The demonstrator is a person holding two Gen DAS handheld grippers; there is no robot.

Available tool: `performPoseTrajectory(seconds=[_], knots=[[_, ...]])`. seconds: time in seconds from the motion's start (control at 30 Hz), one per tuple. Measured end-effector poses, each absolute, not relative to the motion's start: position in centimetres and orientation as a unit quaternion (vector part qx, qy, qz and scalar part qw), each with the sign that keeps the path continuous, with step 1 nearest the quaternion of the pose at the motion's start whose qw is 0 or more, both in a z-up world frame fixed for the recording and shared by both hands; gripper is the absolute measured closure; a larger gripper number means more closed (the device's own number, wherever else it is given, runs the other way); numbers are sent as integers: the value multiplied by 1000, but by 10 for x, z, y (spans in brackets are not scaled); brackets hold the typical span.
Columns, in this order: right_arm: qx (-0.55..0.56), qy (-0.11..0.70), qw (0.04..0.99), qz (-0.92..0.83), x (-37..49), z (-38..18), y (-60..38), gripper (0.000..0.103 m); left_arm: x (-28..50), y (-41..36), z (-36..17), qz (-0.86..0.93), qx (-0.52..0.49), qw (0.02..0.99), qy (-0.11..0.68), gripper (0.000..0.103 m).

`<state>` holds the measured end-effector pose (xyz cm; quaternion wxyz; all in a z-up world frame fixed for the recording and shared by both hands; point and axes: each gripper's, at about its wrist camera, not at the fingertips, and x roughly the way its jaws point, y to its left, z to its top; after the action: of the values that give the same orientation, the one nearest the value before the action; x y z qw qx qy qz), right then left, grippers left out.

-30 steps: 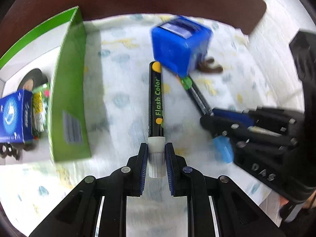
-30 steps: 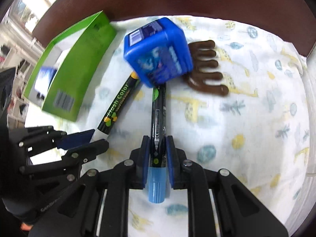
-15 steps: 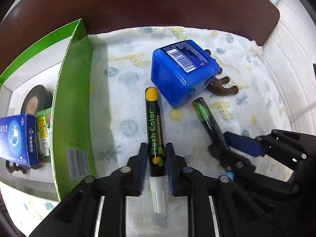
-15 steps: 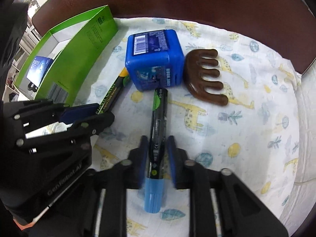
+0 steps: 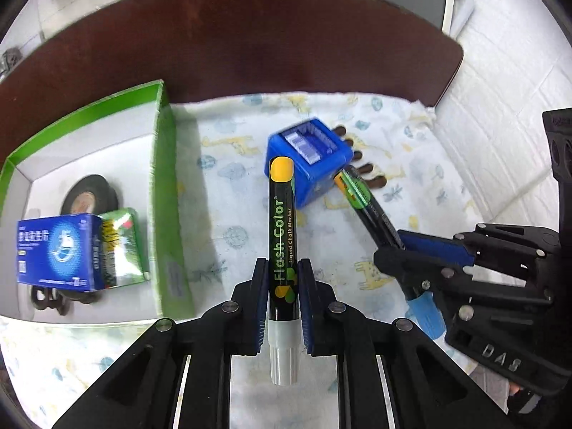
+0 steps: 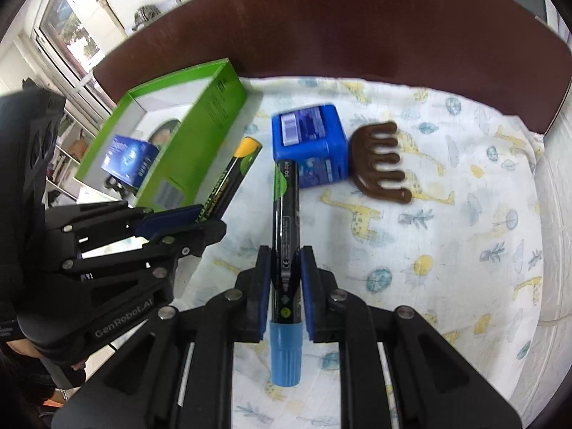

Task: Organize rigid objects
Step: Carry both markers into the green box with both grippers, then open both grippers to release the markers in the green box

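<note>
My left gripper (image 5: 282, 286) is shut on a black Flash Color chalk marker (image 5: 281, 228) with a yellow end and white cap, held above the cloth. My right gripper (image 6: 284, 271) is shut on a black marker (image 6: 285, 221) with a green end and blue cap. Each gripper shows in the other's view, the right gripper (image 5: 404, 250) and the left gripper (image 6: 200, 214). A blue cube box (image 6: 309, 150) and a brown comb (image 6: 379, 164) lie on the cloth ahead. The green box (image 5: 164, 193) stands open to the left.
The green box holds a black tape roll (image 5: 89, 193), a blue carton (image 5: 53, 246) and a green packet (image 5: 121, 246). A dark brown table edge (image 5: 250, 46) curves behind the giraffe-print cloth (image 6: 447, 250). A white wall stands at the right.
Both grippers have lifted and drawn back with their markers; the blue cube and comb now look farther away. More of the green box's inside shows.
</note>
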<state>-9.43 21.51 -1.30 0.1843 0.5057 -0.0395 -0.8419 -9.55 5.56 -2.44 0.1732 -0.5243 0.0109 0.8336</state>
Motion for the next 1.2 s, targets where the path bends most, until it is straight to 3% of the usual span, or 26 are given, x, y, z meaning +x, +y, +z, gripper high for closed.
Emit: performPoseTrajectory(seconds=[0.63, 1.2], knots=[[451, -50, 270, -849, -151, 50, 81, 88, -118, -85, 51, 890, -452, 52, -40, 88], [514, -1, 167, -841, -202, -7, 33, 88, -162, -171, -19, 854, -519, -6, -41, 88]])
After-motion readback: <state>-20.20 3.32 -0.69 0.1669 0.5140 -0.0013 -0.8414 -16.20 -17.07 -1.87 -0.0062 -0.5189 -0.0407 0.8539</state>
